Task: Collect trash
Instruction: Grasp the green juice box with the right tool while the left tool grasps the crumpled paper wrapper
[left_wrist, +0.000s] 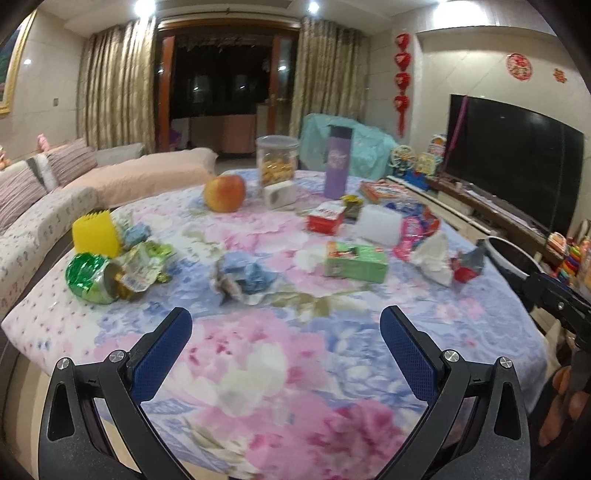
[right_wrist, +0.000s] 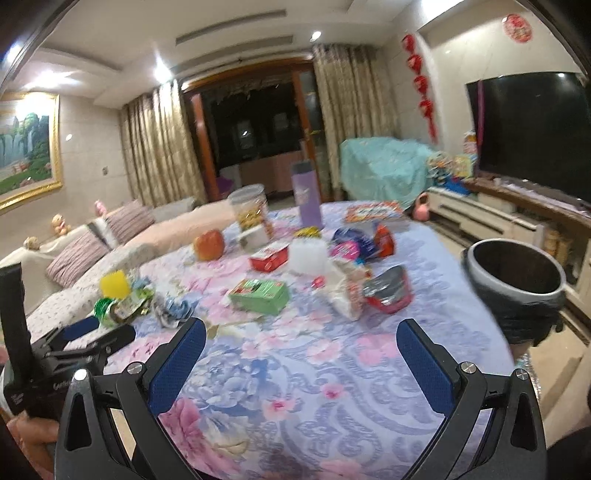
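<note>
Trash lies scattered on a floral-covered table: a crushed green can, a crumpled blue wrapper, a green carton, a red box, white tissue and a red-grey wrapper. My left gripper is open and empty, above the near table edge. My right gripper is open and empty too; the carton and red-grey wrapper lie beyond it. A bin lined with a black bag stands right of the table.
An apple, a snack jar, a purple bottle and a yellow holder also sit on the table. A sofa runs along the left. A TV stands at right.
</note>
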